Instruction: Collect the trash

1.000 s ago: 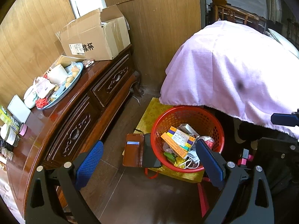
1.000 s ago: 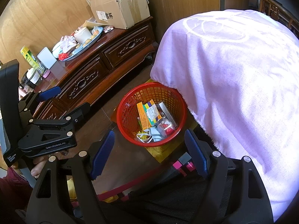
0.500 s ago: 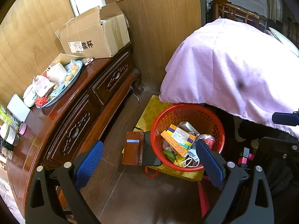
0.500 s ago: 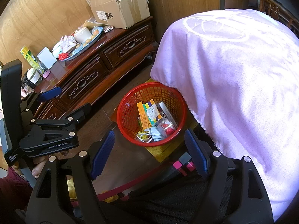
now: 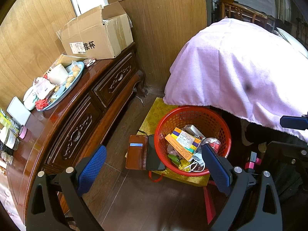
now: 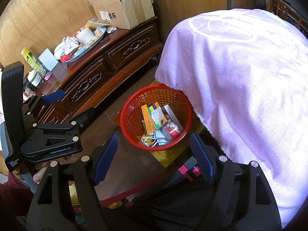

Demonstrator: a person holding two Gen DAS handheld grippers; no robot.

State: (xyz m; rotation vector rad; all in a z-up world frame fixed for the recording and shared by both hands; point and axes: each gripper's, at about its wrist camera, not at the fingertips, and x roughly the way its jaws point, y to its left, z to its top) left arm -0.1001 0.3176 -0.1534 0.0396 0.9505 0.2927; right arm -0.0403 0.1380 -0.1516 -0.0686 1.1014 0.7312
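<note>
Left wrist view: left gripper wide apart, nothing between pads, above floor beside red basket. Basket holds boxes, wrappers; sits on yellow mat by phone. Right gripper also wide, empty, near basket.

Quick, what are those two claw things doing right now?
Left gripper: open, holding nothing.
Right gripper: open, holding nothing.

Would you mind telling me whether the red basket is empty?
No: the red basket holds trash, including an orange carton and a crumpled mask.
</note>
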